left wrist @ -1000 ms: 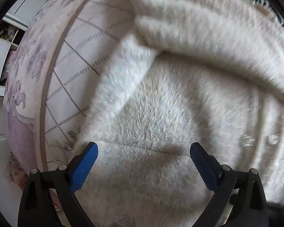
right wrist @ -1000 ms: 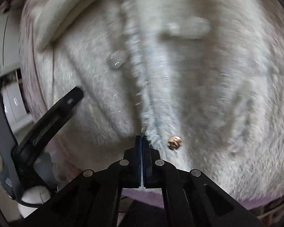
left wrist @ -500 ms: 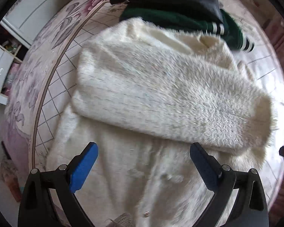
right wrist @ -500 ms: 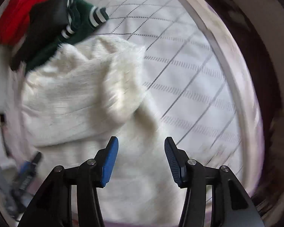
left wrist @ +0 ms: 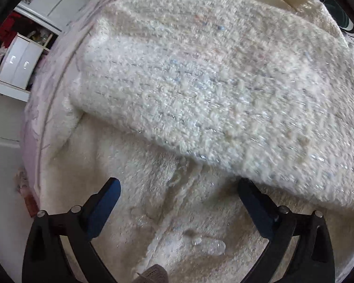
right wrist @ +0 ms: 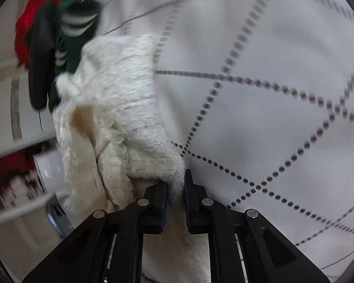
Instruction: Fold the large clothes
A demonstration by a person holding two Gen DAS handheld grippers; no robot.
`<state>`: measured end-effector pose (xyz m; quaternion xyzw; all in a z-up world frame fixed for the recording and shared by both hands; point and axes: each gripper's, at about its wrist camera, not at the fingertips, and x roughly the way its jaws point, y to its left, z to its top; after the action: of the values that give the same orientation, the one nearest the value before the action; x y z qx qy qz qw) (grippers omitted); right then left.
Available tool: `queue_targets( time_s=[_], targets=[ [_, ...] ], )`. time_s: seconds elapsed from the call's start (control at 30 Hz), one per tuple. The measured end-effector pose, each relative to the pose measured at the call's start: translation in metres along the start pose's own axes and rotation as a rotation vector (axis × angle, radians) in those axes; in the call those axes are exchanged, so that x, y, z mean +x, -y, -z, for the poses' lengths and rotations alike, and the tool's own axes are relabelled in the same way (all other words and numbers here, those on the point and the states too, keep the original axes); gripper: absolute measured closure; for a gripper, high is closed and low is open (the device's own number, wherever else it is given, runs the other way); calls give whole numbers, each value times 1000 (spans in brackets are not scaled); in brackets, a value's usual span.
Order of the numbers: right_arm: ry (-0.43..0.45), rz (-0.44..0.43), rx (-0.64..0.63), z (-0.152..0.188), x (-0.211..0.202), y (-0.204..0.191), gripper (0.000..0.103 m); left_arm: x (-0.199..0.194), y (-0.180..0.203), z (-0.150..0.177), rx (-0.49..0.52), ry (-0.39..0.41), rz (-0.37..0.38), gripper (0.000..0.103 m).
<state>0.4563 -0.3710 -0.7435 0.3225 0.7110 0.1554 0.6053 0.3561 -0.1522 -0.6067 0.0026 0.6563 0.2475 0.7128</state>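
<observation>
1. The cream fluffy coat (left wrist: pixel 200 89) lies on the quilted bedspread (right wrist: pixel 271 122), one sleeve folded across its body.
2. Left hand-held gripper (left wrist: pixel 179 193) — jaws spread wide over the coat front, nothing between them.
3. Right hand-held gripper (right wrist: pixel 176 184) — jaws have just been closing and now pinch the sleeve end.
4. A green striped garment (right wrist: pixel 77 23) lies beyond the coat.
</observation>
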Motion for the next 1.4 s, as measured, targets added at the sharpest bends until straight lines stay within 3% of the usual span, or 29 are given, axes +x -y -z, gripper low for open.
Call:
queue_targets(
  time_s=[0.07, 0.13, 0.3, 0.33, 0.47, 0.57, 0.7, 0.83, 0.9, 1.0, 1.03, 1.07, 1.1, 1.17, 1.23, 1.4],
  targets=[
    [-22, 85, -62, 3, -9, -11, 72, -18, 1, 6, 2, 23, -28, 0],
    [5, 200, -120, 18, -30, -19, 48, -40, 2, 16, -1, 53, -42, 0],
    [27, 360, -142, 64, -90, -6, 44, -95, 17, 65, 46, 65, -64, 0],
    [33, 407, -125, 77, -105, 4, 39, -102, 24, 76, 73, 63, -77, 0],
    [57, 590, -90, 117, -156, 43, 35, -132, 78, 134, 271, 109, -204, 0],
    [65, 678, -45, 148, -187, 72, 35, -147, 122, 179, 396, 112, -196, 0],
    [51, 723, 47, 173, -207, 117, 35, -134, 178, 224, 527, 56, -173, 0],
    [59, 738, 77, 179, -213, 139, 35, -94, 204, 242, 606, 18, -263, 0],
    [73, 716, 56, 171, -211, 137, 35, -72, 200, 237, 614, 33, -352, 0],
    [69, 641, 14, 159, -189, 126, 35, -63, 180, 218, 550, 35, -363, 4],
    [66, 608, 5, 151, -178, 119, 35, -65, 171, 210, 521, 38, -351, 25],
    [54, 552, -7, 145, -170, 114, 35, -68, 164, 203, 502, 40, -341, 67],
    [40, 500, -22, 140, -163, 111, 35, -70, 156, 197, 473, 39, -327, 80],
    [27, 372, -49, 126, -148, 101, 34, -81, 136, 183, 412, 61, -300, 83],
    [13, 233, -66, 111, -138, 92, 20, -93, 117, 171, 357, 74, -285, 84],
    [38, -180, -70, 59, -111, 58, 9, -116, 88, 150, 302, 109, -280, 84]
  ],
)
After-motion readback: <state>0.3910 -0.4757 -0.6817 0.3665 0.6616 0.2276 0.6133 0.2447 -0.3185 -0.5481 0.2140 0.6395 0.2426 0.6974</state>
